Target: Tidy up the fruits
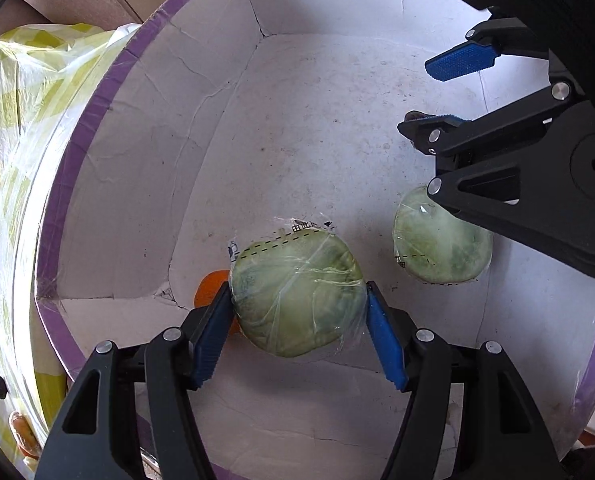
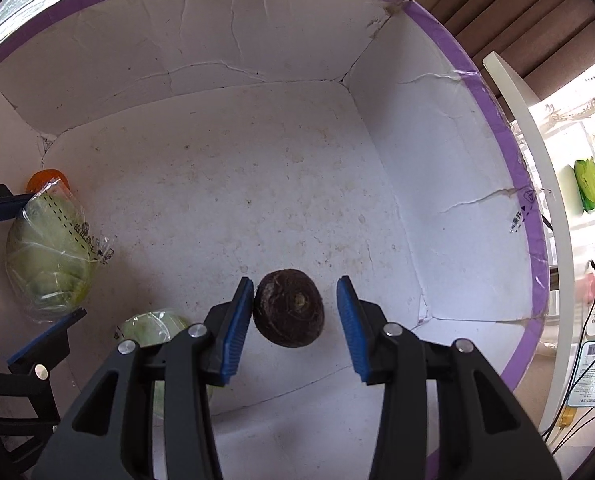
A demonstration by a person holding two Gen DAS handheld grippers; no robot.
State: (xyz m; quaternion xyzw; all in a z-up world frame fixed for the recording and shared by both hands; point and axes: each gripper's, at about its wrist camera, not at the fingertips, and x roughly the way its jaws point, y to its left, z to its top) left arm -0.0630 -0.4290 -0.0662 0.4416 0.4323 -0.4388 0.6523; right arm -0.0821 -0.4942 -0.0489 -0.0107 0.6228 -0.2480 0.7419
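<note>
- The wrapped green fruit point(image 1: 297, 296) is held between the blue pads of the left gripper point(image 1: 299, 328); both pads are pressed against its sides, so the jaws are clenched on it, inside the white box point(image 1: 305, 120)
- The dark round fruit point(image 2: 290, 309) is seen between the fingers of the right gripper point(image 2: 295, 328); the left pad is touching it or just beside it, while a clear gap is left to the right pad; the jaws are spread and not closed on it; whether the fruit rests on the box floor cannot be told
- A second wrapped green fruit point(image 1: 441, 240) is seen on the box floor beside the held one, partly hidden under the right gripper in the left wrist view; in the right wrist view it is partly covered by the right gripper's left finger point(image 2: 153, 328)
- An orange fruit point(image 1: 211, 290) is seen at the box wall, behind the held green fruit and the left pad
- The box is bounded by a purple rim point(image 1: 109, 84); its white floor is stained and its walls are cracked
- A yellow-and-white plastic bag point(image 1: 29, 120) is seen outside the box; a green packet point(image 2: 588, 186) is seen well apart, beyond the box's far side
</note>
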